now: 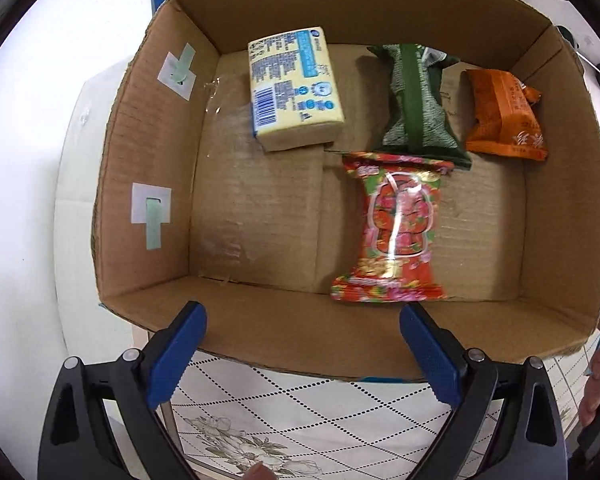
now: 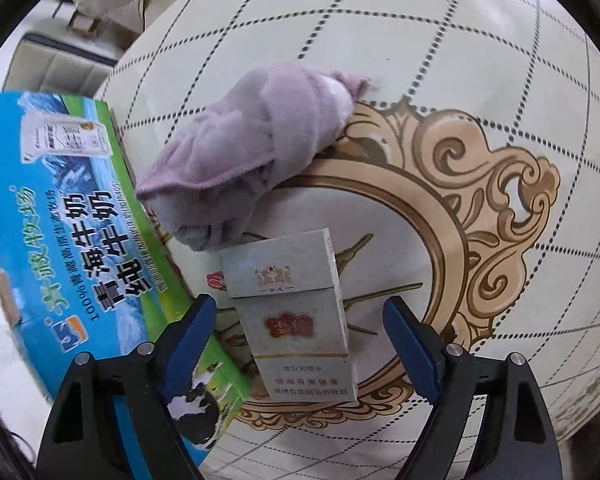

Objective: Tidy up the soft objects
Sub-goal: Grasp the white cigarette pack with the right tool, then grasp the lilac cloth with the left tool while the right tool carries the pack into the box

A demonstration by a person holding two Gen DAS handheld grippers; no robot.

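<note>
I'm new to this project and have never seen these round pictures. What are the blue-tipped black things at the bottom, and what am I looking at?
There is no robot here: a person holds a two-finger gripper in each hand, and a fisheye camera on each one looks forward along its fingers.

The left gripper is open and holds nothing. It looks down into a cardboard box that holds a yellow tissue pack, a green packet, an orange packet and a red snack bag.

The right gripper is also open and empty. It looks at a patterned table with a crumpled purple cloth, a pale cigarette pack in front of the fingers, and a blue milk carton beside them.
</note>
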